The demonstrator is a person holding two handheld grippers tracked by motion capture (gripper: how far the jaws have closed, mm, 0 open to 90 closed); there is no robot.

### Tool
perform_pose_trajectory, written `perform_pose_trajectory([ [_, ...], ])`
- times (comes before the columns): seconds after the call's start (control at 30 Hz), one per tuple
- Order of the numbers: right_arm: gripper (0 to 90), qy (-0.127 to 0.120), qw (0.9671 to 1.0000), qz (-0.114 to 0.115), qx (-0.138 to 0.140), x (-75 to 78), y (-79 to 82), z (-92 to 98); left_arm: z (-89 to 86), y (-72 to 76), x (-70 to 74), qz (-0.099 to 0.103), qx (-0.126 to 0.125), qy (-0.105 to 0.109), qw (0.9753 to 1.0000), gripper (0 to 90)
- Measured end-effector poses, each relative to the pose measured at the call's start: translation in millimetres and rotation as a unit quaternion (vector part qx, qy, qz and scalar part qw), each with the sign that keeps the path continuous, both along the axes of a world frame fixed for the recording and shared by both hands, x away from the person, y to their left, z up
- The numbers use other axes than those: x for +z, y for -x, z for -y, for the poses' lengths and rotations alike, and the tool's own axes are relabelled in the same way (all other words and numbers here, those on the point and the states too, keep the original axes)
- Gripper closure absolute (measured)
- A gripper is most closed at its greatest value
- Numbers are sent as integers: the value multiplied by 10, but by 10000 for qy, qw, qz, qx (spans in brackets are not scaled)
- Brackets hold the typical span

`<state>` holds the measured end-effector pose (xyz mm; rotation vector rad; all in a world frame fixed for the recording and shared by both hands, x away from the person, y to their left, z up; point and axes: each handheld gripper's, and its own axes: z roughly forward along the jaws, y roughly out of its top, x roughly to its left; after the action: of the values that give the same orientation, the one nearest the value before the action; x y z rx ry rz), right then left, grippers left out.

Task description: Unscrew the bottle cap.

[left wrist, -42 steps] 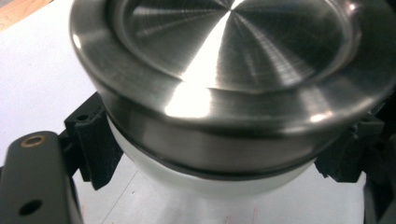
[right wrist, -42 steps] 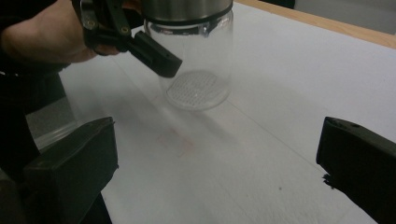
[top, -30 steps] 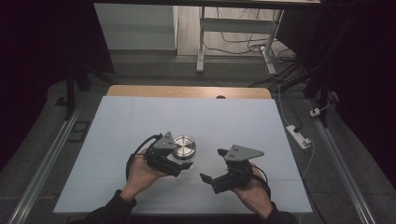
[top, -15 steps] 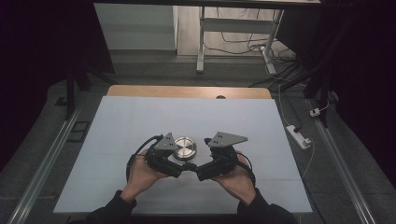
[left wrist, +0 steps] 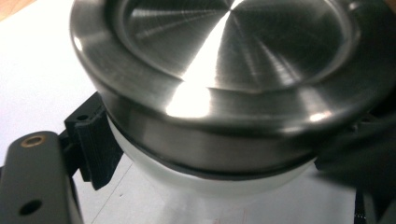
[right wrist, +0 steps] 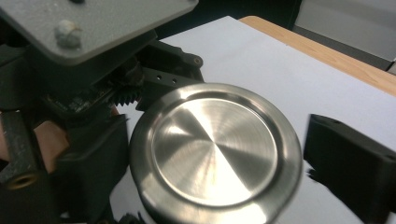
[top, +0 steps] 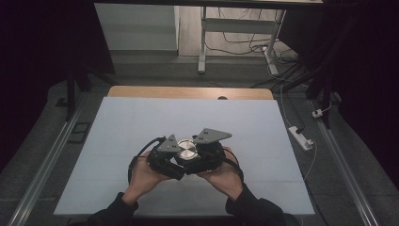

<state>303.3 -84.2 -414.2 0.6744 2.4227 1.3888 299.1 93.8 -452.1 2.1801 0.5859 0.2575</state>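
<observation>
L gripper (top: 170,157) grips the white body of the jar (top: 187,151) under its steel lid (left wrist: 224,70), jaws closed on both sides. R gripper (top: 202,155), just right of the jar, has jaws wide around the lid, w/ a gap. Beyond: white table (top: 141,117).

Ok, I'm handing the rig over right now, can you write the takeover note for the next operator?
Left gripper: jaws against the white body of the jar, under its steel lid; it appears shut on the jar.
Right gripper: at the lid's rim, one jaw on each side; whether it is clamped cannot be told.
Jar: upright on the white table sheet, near the front middle, between both hands.
Done: jar braced, right gripper brought to the lid.
Left: probably grip the lid, unscrew it and lift it off; the lid is on.
</observation>
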Motion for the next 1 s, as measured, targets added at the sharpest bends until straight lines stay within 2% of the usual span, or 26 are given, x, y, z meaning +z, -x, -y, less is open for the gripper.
perform_pose_trajectory([
  [0.03, 132, 0, 10000, 0, 0, 0, 0, 0, -1, 1, 1, -2, -7, 9, 10000, 156],
  [0.1, 186, -70, 10000, 2, 70, 0, 0, -7, -8, 2, 2, -21, 2, 36, 10000, 156],
  [0.2, 189, -37, 9999, 74, 140, 5, -1, -5, -19, -5, -1, -58, -71, 99, 9999, 156],
  [0.23, 190, -43, 9997, 50, 217, 7, -11, 2, -25, -7, 0, -78, -132, 122, 9998, 156],
  [0.27, 191, -79, 9990, -34, 440, 13, -43, 24, -39, -8, 2, -94, -232, 145, 9996, 156],
  [0.3, 191, -79, 9990, -34, 440, 13, -43, 24, -39, -8, 2, -94, -232, 145, 9996, 156],
  [0.33, 191, -143, 9969, -153, 755, 18, -93, 57, -55, -17, 9, -151, -398, 159, 9990, 155],
  [0.37, 191, -143, 9969, -153, 755, 18, -93, 57, -55, -17, 9, -151, -398, 159, 9990, 155],
  [0.4, 190, -200, 9931, -267, 1125, 22, -150, 94, -63, -19, 11, -183, -487, 184, 9985, 155],
  [0.43, 190, -208, 9904, -319, 1327, 26, -175, 113, -67, -18, 11, -223, -579, 224, 9978, 155],
  [0.47, 190, -208, 9904, -319, 1327, 26, -175, 113, -67, -17, 10, -240, -674, 252, 9971, 155],
  [0.5, 190, -206, 9874, -371, 1526, 30, -200, 129, -66, -13, 10, -255, -778, 258, 9963, 155],
  [0.53, 189, -162, 9800, -433, 1935, 40, -235, 159, -57, -2, 9, -228, -963, 260, 9947, 155],
  [0.63, 189, -126, 9694, -399, 2420, 53, -272, 185, -40, 11, 11, -222, -1052, 295, 9938, 155],
  [0.67, 189, -126, 9694, -399, 2420, 53, -272, 185, -36, 17, 14, -214, -1069, 296, 9936, 155],
  [0.7, 188, -104, 9673, -391, 2502, 61, -281, 191, -38, 16, 21, -198, -1087, 273, 9935, 155],
  [0.77, 73, -139, 9699, -490, 2381, 94, -274, 192, -44, 17, 31, -198, -1008, 320, 9942, 156],
  [0.83, 14, -196, 9746, -493, 2178, 145, -242, 198, -75, 9, 40, -157, -822, 315, 9960, 156],
  [0.87, 3, -203, 9769, -454, 2079, 169, -226, 204, -75, 9, 40, -157, -822, 315, 9960, 156],
  [0.9, 0, -232, 9804, -390, 1918, 207, -198, 209, -94, 3, 36, -146, -587, 312, 9977, 155],
  [0.93, 0, -243, 9837, -348, 1745, 234, -172, 208, -94, 3, 36, -146, -587, 312, 9977, 155],
  [0.97, 0, -243, 9837, -348, 1745, 234, -172, 208, -104, -3, 32, -152, -498, 313, 9982, 155],
  [1.0, 0, -228, 9871, -295, 1556, 254, -148, 203, -109, -5, 27, -164, -391, 337, 9985, 155],
])
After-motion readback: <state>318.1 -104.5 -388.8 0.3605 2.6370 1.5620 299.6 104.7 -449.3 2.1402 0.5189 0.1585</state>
